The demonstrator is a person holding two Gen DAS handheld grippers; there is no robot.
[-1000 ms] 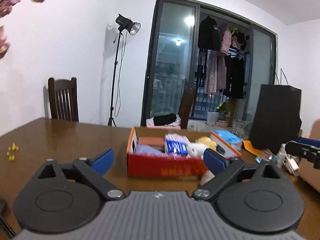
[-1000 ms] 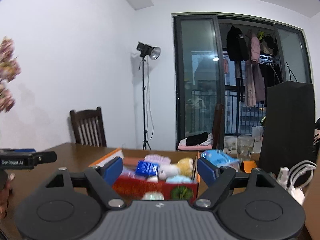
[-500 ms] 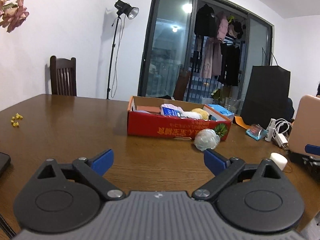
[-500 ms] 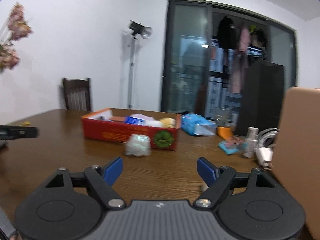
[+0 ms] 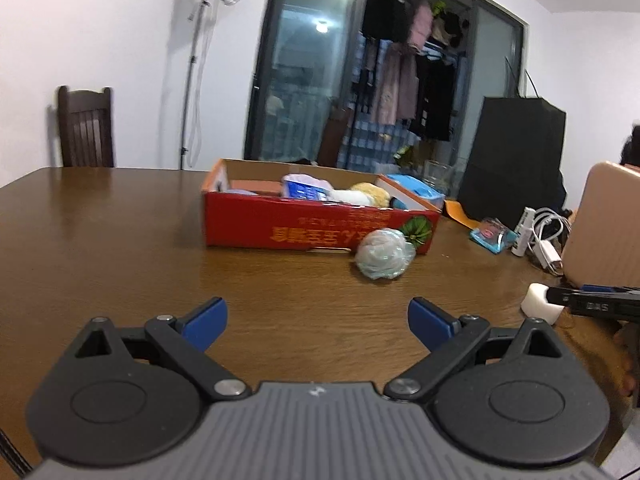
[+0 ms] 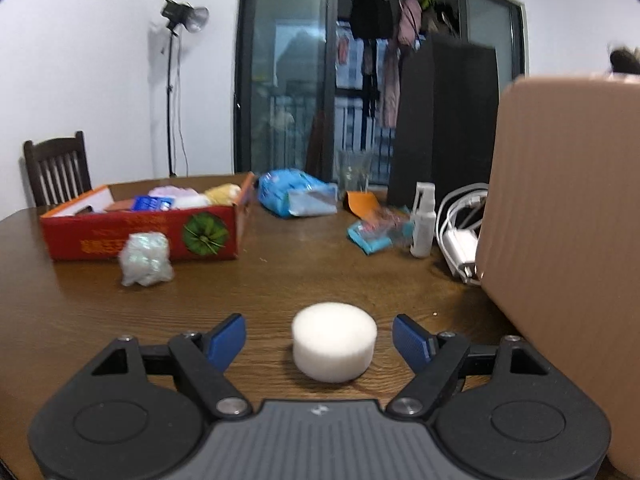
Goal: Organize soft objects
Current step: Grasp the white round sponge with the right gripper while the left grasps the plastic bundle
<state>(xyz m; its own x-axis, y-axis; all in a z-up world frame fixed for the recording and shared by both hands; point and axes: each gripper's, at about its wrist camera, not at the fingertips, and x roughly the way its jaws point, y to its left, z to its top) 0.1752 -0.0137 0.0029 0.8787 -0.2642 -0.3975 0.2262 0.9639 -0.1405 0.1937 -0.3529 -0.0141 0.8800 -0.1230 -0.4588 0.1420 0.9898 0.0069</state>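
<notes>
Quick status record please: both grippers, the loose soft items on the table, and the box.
left gripper: open, nothing between its fingers, above bare table
right gripper: open, lined up on white sponge puck, pads not touching it
white sponge puck: upright on the table, between the right fingers
mesh bath pouf: on the table against the front of the red box
red box: open top, already holds several soft items
</notes>
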